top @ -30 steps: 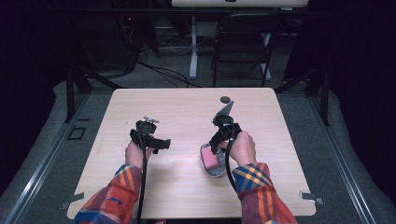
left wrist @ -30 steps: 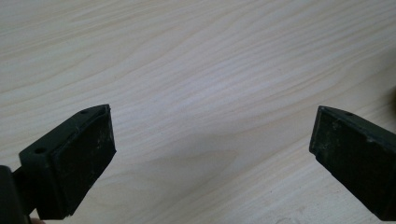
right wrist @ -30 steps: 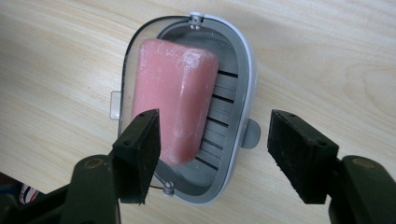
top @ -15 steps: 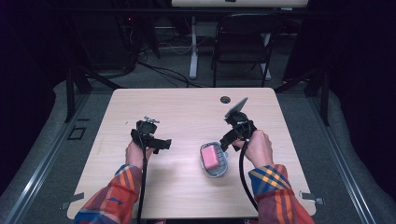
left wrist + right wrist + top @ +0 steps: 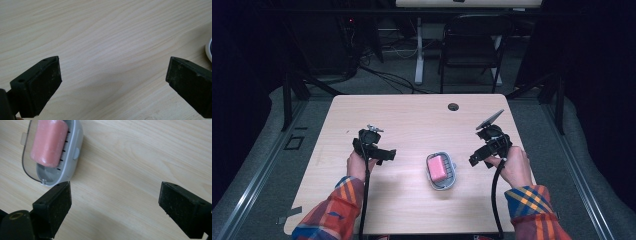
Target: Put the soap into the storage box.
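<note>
**Soap dish sits between two open grippers**

A small grey soap dish (image 5: 442, 171) lies on the wooden table (image 5: 412, 115), a little right of the middle and toward the person's side. A pink bar of soap (image 5: 438, 168) rests inside it, on a slotted floor that shows in the right gripper view.

The bar looks smooth and rounded, so I would expect it to be slick and inclined to squirt out of a hard pinch; taking it across its short width, low on the sides, seems safest. The dish looks like light, stiff plastic with a thin rim. It would probably slide on the table if nudged, and the long walls look like the better place to grip it. A clear edge or cover seems to sit along one side, though I cannot tell exactly what it is.

The left gripper (image 5: 380, 151) is held low over bare wood, well apart from the dish, with its jaws spread wide and nothing between them. The left forearm, in a plaid sleeve (image 5: 334, 210), comes in straight from the near edge.

The right gripper (image 5: 477, 159) hangs just beside the dish on its right, angled back toward it. Its jaws also stand wide and empty. The right hand (image 5: 512, 167) grips the handle near the table's right edge.
</note>
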A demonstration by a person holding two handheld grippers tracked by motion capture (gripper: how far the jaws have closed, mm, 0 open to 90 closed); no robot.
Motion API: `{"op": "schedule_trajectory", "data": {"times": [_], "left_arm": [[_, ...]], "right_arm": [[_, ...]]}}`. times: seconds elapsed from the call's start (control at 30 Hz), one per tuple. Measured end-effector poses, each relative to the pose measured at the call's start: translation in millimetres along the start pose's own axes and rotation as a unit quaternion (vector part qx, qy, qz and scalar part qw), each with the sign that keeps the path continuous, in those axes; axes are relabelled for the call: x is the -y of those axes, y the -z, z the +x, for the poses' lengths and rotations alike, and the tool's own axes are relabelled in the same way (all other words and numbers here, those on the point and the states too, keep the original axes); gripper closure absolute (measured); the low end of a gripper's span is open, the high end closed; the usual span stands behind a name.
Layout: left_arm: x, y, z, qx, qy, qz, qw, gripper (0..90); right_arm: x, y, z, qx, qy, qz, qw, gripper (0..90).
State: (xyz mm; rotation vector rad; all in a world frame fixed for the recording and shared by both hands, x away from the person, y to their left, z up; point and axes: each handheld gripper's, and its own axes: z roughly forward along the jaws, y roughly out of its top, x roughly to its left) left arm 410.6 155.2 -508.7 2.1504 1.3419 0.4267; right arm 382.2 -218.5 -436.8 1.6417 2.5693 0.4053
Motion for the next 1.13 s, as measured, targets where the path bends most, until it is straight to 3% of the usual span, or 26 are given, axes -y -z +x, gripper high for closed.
{"op": "schedule_trajectory", "data": {"times": [0.33,0.57,0.63,0.83,0.9,1.0,1.13], "left_arm": [[0.0,0.2,-0.7,0.003,-0.002,0.001,1.0,0.0],[-0.1,-0.4,-1.9,0.002,-0.006,0.001,1.0,0.0],[0.0,-0.5,-2.0,0.003,-0.006,0.001,1.0,0.0],[-0.1,-0.5,-3.1,0.002,-0.009,0.002,1.0,0.0],[-0.2,-0.9,-3.7,0.004,-0.011,0.002,0.9999,0.0],[-0.5,-1.4,-4.5,0.007,-0.018,0.004,0.9998,0.0],[-0.3,-1.6,-4.7,0.01,-0.017,0.003,0.9998,0.0]], "right_arm": [[29.6,0.4,-21.2,0.009,0.004,-0.011,0.9999,7.4],[64.7,-10.6,-41.8,0.016,0.005,-0.013,0.9998,7.1],[73.0,-15.9,-44.0,0.014,-0.005,-0.027,0.9995,7.1],[96.0,-29.3,-52.7,0.016,0.008,-0.032,0.9993,7.2],[102.9,-35.9,-54.3,0.008,-0.001,-0.041,0.9991,7.4],[107.9,-40.7,-58.1,0.006,0.006,-0.03,0.9995,7.4],[110.3,-39.9,-58.2,-0.002,0.003,-0.05,0.9988,7.4]]}}
